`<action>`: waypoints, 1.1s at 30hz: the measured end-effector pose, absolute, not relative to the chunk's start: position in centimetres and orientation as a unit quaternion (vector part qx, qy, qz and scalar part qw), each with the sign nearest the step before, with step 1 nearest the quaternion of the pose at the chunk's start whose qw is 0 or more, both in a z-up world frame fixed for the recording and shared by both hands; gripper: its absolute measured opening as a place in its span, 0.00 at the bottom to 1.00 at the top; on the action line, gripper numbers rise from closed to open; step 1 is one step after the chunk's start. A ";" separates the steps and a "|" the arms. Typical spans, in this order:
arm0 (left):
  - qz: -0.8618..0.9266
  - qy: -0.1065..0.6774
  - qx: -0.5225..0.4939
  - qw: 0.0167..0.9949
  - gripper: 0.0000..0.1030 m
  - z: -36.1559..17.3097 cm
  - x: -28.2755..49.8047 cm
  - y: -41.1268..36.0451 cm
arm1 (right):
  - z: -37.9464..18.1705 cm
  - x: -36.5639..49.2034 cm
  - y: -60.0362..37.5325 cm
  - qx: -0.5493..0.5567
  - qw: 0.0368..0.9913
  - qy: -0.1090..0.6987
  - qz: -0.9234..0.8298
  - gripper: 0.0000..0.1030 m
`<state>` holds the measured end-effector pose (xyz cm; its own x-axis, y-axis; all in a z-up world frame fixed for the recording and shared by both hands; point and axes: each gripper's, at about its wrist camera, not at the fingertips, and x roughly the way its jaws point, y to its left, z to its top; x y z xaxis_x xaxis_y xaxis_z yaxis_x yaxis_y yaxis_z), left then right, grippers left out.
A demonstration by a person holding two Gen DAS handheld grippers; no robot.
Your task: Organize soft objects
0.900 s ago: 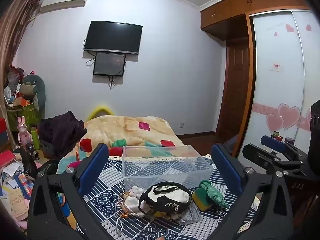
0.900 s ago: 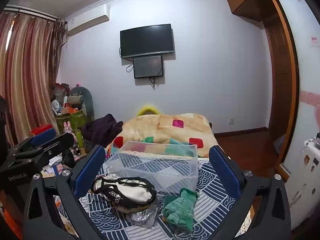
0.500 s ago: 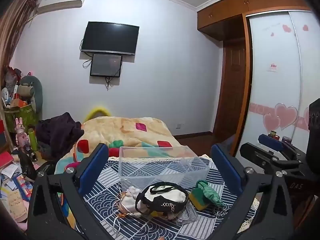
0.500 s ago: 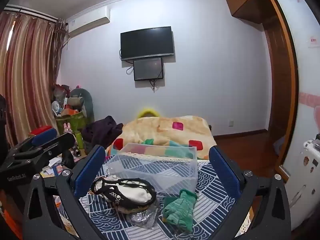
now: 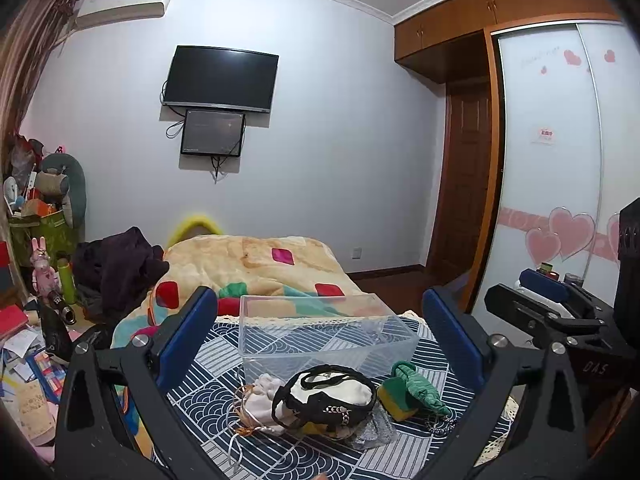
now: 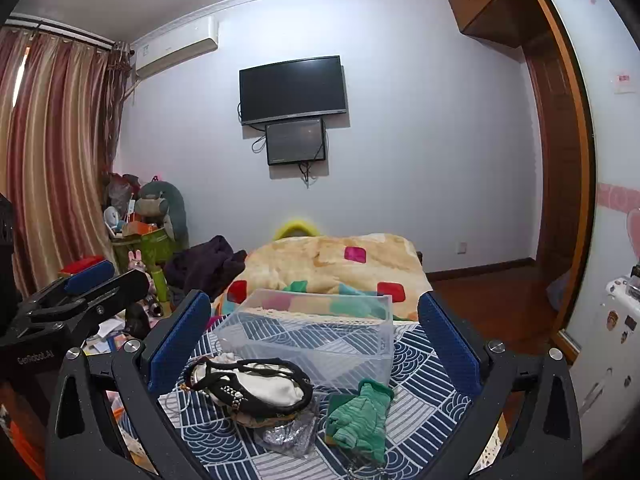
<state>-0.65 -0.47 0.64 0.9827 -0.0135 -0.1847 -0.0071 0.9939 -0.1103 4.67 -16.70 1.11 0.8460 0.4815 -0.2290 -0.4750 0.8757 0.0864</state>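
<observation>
My left claw [image 5: 320, 340] and right claw [image 6: 314, 340], both spread wide and empty, hover above the table [image 6: 416, 364]. The clear box [image 5: 320, 332] holds nothing; pouch [image 5: 324, 396], glove [image 6: 360, 416] and small bag [image 5: 260, 400] lie before it, all unsorted.

Home bedroom: quilted bed [image 5: 256, 268], wall television [image 5: 221, 78], wardrobe [image 5: 556, 152].

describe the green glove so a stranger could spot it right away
Find the clear plastic bin on the blue patterned cloth. In front of its right corner lies the green glove, right of the black-strapped white bundle. It is the only green knitted piece there.
</observation>
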 end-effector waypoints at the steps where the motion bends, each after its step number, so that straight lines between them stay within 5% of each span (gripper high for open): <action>1: -0.001 0.093 -0.055 0.994 1.00 0.6 -0.7 -0.5 | 1.1 4.6 -16.8 0.013 0.961 0.122 0.249 1.00; 33: -0.005 0.091 -0.048 0.995 1.00 0.4 -0.8 -1.0 | 1.1 4.3 -16.8 0.012 0.961 0.119 0.249 1.00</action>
